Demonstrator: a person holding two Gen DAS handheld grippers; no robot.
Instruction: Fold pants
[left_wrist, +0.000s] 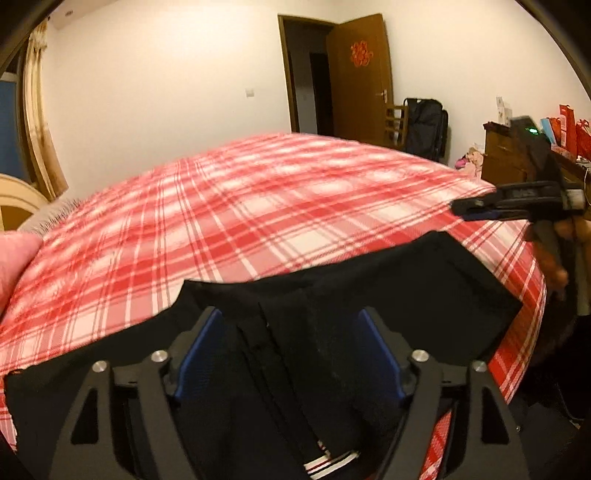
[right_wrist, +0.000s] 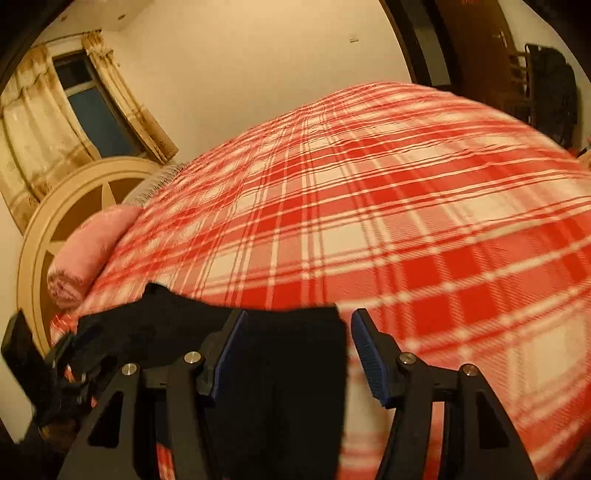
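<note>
Nearest, the left gripper (left_wrist: 290, 354) hangs wide open over the black pants (left_wrist: 332, 295), gripping nothing, likely lining up on an edge. The right gripper (right_wrist: 295, 350) also gapes empty above them. The pants lie on the near edge of the plaid bedspread (right_wrist: 406, 221), the pink pillow (right_wrist: 88, 251) beyond.

The right gripper (right_wrist: 295, 354) hangs with its blue-padded jaws apart over the black pants (right_wrist: 280, 387) at the near edge of the red plaid bedspread (right_wrist: 424, 221). A rolled pink blanket (right_wrist: 88, 251) lies by the headboard (right_wrist: 55, 221).
</note>
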